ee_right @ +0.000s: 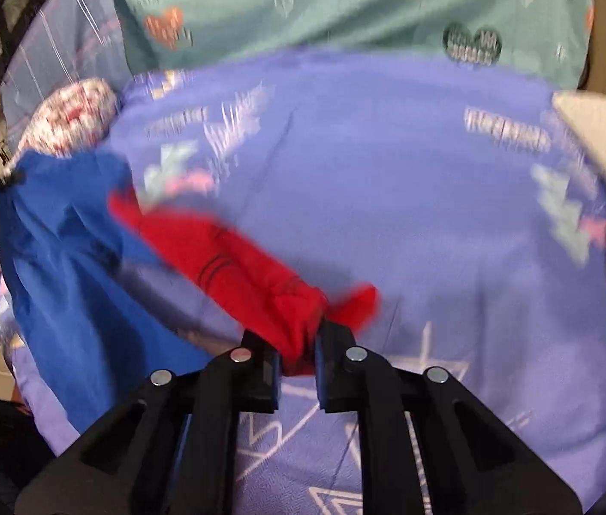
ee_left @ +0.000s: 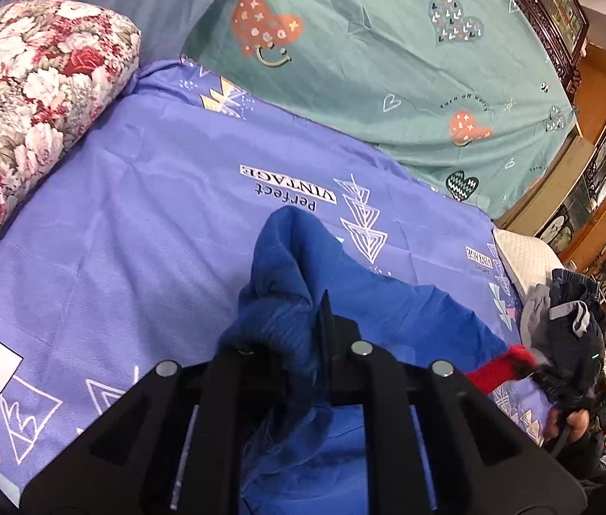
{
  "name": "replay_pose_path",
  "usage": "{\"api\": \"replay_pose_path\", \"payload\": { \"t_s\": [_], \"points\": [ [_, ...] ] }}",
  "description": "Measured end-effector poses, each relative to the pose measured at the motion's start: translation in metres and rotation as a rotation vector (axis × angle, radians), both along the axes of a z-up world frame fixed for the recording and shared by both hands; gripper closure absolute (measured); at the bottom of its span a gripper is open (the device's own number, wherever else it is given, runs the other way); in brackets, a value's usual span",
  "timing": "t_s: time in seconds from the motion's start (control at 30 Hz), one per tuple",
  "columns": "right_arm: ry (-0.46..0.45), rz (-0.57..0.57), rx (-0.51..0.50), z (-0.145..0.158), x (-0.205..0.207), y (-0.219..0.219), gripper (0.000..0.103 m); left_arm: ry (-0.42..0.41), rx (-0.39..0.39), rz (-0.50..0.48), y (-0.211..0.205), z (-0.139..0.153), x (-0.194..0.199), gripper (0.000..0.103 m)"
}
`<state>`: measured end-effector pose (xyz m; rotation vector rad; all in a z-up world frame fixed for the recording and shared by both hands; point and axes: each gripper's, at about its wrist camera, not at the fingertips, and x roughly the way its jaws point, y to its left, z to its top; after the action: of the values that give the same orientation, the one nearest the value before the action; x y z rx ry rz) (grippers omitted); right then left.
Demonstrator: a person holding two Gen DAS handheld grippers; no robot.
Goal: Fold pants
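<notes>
The left gripper (ee_left: 290, 334) was clamped on the ribbed blue waistband of the pants (ee_left: 303, 266), the cloth bunched between its closed fingers and spilling down over the tool at 6 o'clock in the left wrist view. From there the blue fabric stretched toward 4 o'clock, ending in a red cuff (ee_left: 504, 365) near the edge of the bed.

The right gripper (ee_right: 298, 352) was pinched narrow on that same red cuff (ee_right: 260, 270), seen at the centre of the blurred right wrist view. The blue part of the pants (ee_right: 62, 266) hung toward 9 o'clock, where the other tool held it up.

The pants were raised between the two tools above a purple sheet (ee_left: 131, 214) printed with white triangles. A floral pillow (ee_left: 24, 98) lay at 10 o'clock in the left wrist view, and a green sheet (ee_left: 388, 43) with hearts spread from 12 to 2 o'clock. A pile of dark and grey clothes (ee_left: 568, 322) sat at 4 o'clock, just beside a white pillow (ee_left: 526, 257). Wooden furniture (ee_left: 598, 137) stood at 3 o'clock.
</notes>
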<state>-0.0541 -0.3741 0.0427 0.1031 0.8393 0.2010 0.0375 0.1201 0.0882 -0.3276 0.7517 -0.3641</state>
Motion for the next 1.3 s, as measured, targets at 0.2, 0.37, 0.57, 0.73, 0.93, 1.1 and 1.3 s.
{"api": "replay_pose_path", "payload": {
  "t_s": [0.2, 0.37, 0.57, 0.73, 0.93, 1.1, 1.3],
  "points": [
    [-0.136, -0.024, -0.165, 0.1, 0.066, 0.019, 0.09, -0.058, -0.008, 0.064, 0.014, 0.017, 0.005, 0.092],
    [-0.006, -0.22, -0.456, 0.065, 0.217, 0.015, 0.017, 0.131, -0.008, 0.222, 0.043, -0.033, 0.074, 0.091],
    [0.158, -0.28, -0.23, -0.012, 0.237, -0.057, 0.017, 0.263, 0.011, 0.298, 0.067, -0.085, 0.112, 0.091],
    [0.177, -0.266, -0.077, -0.05, 0.234, -0.083, 0.017, 0.276, 0.044, 0.269, 0.058, -0.094, 0.12, 0.091],
    [0.174, -0.261, 0.021, -0.076, 0.257, -0.067, 0.017, 0.304, 0.055, 0.275, 0.057, -0.101, 0.124, 0.089],
    [0.163, -0.203, -0.097, -0.089, 0.273, -0.035, 0.032, 0.331, 0.055, 0.235, 0.054, -0.105, 0.131, 0.075],
    [0.086, -0.158, -0.065, -0.057, 0.241, -0.039, 0.071, 0.269, 0.099, 0.234, 0.041, -0.084, 0.128, 0.092]
  ]
}}
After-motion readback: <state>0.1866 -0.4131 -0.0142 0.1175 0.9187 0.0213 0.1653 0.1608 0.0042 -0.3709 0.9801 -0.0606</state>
